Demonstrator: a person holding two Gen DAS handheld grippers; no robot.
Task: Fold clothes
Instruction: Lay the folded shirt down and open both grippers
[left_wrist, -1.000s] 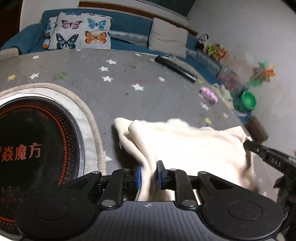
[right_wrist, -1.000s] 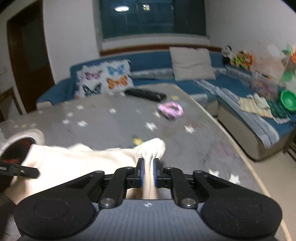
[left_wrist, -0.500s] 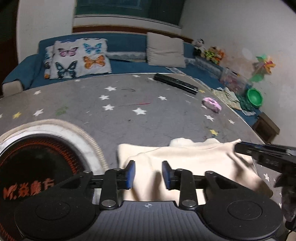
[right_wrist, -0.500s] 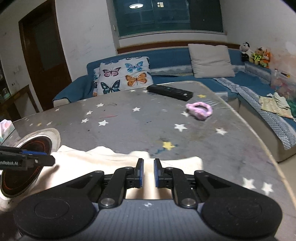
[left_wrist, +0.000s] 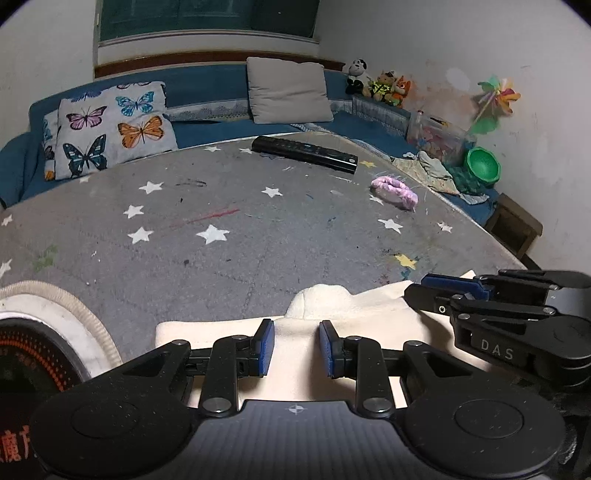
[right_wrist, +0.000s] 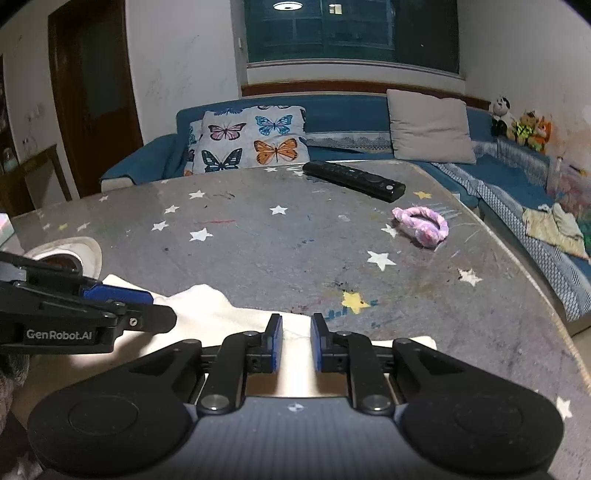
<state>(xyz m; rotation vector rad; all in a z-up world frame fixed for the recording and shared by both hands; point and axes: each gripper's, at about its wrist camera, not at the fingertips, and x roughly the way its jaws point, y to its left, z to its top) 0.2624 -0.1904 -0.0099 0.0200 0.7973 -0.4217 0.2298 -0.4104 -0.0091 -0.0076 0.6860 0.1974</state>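
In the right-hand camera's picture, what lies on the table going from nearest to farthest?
Cream garment → yellow star → pink scrunchie → black remote.

Left tool (left_wrist: 296, 348) and right tool (right_wrist: 296, 344) both gape, side by side

A cream-coloured garment (left_wrist: 332, 354) lies folded and flat on the grey, star-patterned table (left_wrist: 258, 236), close to its near edge. Its soft fabric forms a broad pale band running left to right, with a small rounded hump (right_wrist: 207, 299) rising from the far edge of the fold. The cloth's left end lies near a round burner set into the table.
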